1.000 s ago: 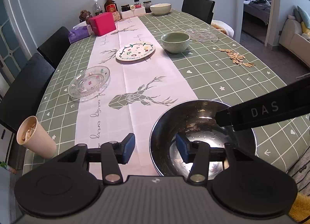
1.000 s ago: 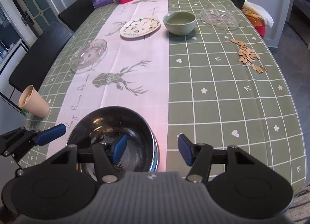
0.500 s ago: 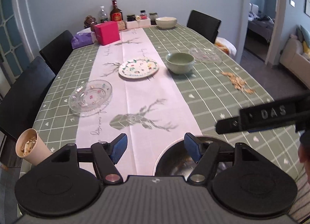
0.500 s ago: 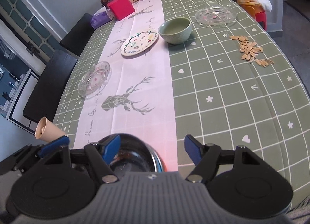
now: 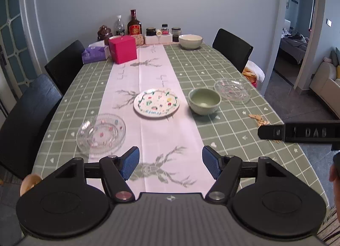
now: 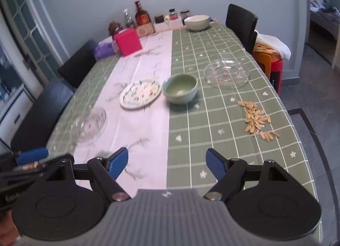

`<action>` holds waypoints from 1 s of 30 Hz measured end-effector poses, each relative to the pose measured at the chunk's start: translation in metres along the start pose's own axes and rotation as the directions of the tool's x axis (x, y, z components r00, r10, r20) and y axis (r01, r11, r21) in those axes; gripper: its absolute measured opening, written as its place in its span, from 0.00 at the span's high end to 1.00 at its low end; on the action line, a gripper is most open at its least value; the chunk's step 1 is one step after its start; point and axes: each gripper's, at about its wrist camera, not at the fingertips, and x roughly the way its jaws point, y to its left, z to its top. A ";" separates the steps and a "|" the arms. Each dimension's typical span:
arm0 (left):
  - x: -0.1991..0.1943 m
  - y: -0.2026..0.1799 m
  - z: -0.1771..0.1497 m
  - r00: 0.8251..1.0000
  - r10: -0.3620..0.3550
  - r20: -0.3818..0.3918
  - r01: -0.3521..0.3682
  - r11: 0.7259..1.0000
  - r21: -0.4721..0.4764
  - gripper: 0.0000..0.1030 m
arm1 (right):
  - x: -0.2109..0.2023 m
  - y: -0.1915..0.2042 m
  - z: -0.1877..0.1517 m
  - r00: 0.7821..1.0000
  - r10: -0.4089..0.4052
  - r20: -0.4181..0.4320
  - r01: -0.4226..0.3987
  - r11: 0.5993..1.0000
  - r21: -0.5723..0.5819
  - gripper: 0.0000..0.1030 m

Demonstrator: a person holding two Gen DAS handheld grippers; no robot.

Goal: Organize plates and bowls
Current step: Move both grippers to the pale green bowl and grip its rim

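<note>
Both hand-held grippers, left (image 5: 171,165) and right (image 6: 166,164), just spread wide, empty, lined up toward the pale green ceramic bowl (image 5: 204,100).

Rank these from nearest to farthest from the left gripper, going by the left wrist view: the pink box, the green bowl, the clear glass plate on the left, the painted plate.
From the left gripper:
1. Clear glass plate, near left, on the green cloth.
2. Painted plate, middle, on the white runner.
3. Green bowl, right of the painted plate, slightly farther.
4. Pink box, far end, left of centre.
</note>
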 end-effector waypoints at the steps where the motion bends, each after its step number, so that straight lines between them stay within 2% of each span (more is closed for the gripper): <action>1: 0.000 -0.001 0.005 1.000 0.012 0.013 -0.012 1.000 0.007 0.23 | 0.000 -0.002 0.008 1.000 -0.001 0.012 0.001 1.000 0.014 0.23; 5: 0.004 -0.005 0.027 0.997 0.056 0.058 -0.058 0.998 0.032 0.21 | 0.011 -0.007 0.040 1.000 -0.019 0.025 0.019 1.000 0.024 0.23; 10: 0.028 -0.012 0.056 0.996 0.074 0.059 -0.076 0.996 0.042 0.21 | 0.027 -0.013 0.080 0.996 -0.067 0.054 0.065 0.997 0.034 0.23; 18: 0.081 -0.024 0.087 0.987 0.132 0.091 -0.132 0.991 0.003 0.21 | 0.072 -0.036 0.130 0.998 0.055 0.037 -0.061 0.981 0.185 0.23; 20: 0.099 -0.027 0.091 0.988 0.128 0.082 -0.129 0.992 0.002 0.21 | 0.087 -0.042 0.137 0.997 0.071 0.028 -0.076 0.971 0.225 0.23; 22: 0.119 -0.027 0.092 0.992 0.106 0.063 -0.104 0.994 -0.038 0.21 | 0.101 -0.048 0.140 0.996 0.075 0.039 -0.083 0.966 0.245 0.23; 26: 0.156 -0.024 0.092 1.000 -0.013 0.028 0.016 0.994 -0.107 0.24 | 0.129 -0.055 0.144 0.998 0.039 0.043 -0.048 0.972 0.229 0.26; 30: 0.183 -0.030 0.086 0.998 0.031 0.057 -0.024 0.994 -0.110 0.24 | 0.151 -0.067 0.144 0.994 0.081 0.069 -0.096 0.963 0.252 0.27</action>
